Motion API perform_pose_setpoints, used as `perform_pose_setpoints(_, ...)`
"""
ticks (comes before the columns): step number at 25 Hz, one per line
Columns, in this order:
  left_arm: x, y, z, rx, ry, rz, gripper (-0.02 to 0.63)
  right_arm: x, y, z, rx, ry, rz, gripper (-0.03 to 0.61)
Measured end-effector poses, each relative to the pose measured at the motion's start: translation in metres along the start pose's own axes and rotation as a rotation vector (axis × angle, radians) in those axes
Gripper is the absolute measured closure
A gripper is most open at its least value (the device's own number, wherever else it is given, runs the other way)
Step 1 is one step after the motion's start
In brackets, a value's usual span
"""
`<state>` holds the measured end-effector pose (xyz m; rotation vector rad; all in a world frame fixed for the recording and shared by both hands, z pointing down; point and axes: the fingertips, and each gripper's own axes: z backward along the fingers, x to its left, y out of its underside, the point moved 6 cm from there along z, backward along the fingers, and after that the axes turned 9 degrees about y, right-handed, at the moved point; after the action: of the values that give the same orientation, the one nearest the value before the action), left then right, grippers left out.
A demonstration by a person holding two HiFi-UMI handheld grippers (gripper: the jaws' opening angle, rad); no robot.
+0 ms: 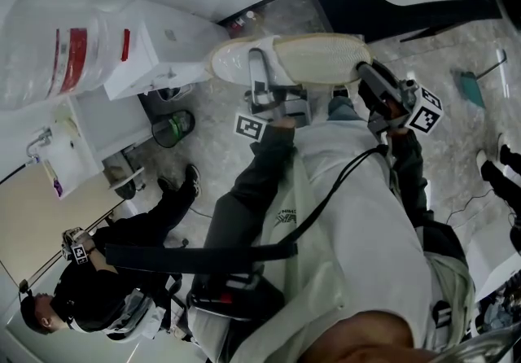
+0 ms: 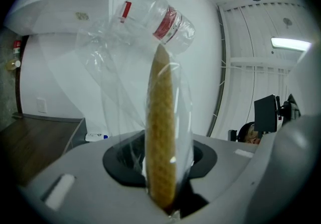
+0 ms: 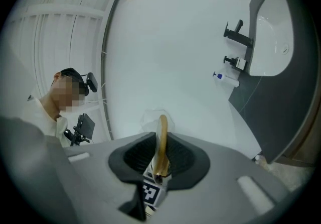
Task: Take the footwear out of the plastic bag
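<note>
The person's own torso (image 1: 358,215), in a pale top crossed by a dark strap (image 1: 326,198), fills the near part of the head view. Beyond it both arms reach up and out. Between them a pale slipper (image 1: 301,59) is held in the air, well above the marbled floor (image 1: 212,150), with nothing under it.

The left gripper (image 1: 262,70) is clamped narrowly across the slipper's middle. In the left gripper view the yellowish sole (image 2: 161,132) stands edge-on between the jaws, with the clear plastic bag (image 2: 115,67) wrapped round it and billowing loose beyond. The pads therefore press the shoe through the film.

The right gripper (image 1: 364,72) is pinched tight on the end of the slipper at its own side. Its view shows only a thin tan rim (image 3: 161,140) between the jaws, with a little film around it.

Holding at two points likely keeps the slipper steady and taut while one side works it free. The slipper appears to be mostly inside the bag, so the removal is not yet done.
</note>
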<state>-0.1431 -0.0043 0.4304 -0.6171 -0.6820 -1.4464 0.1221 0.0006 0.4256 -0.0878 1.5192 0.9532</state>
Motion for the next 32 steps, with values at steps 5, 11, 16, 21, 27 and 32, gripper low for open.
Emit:
perform_pose_setpoints(5, 0.004, -0.006, -0.003, 0.002, 0.007, 0.007, 0.48, -0.001, -0.006, -0.003, -0.033, -0.062, -0.023, 0.522)
perform_pose_setpoints(11, 0.005, -0.006, -0.007, 0.004, 0.017, 0.016, 0.48, 0.0, -0.01, 0.002, -0.063, -0.072, -0.02, 0.525)
perform_pose_setpoints(16, 0.004, -0.007, -0.009, 0.005, 0.022, 0.021, 0.48, 0.005, -0.013, 0.003, -0.056, -0.056, 0.024, 0.524)
perform_pose_setpoints(21, 0.0, -0.006, -0.016, 0.062, 0.036, -0.027, 0.492, 0.009, -0.019, 0.004, -0.047, 0.075, 0.181, 0.503)
perform_pose_setpoints(27, -0.003, -0.011, -0.02, 0.091, 0.029, -0.092, 0.492, 0.021, -0.024, 0.002, -0.04, 0.12, 0.336, 0.497)
perform_pose_setpoints(32, -0.001, -0.024, -0.013, -0.018, 0.038, -0.033, 0.499, 0.022, -0.037, 0.019, -0.125, -0.019, 0.216, 0.516)
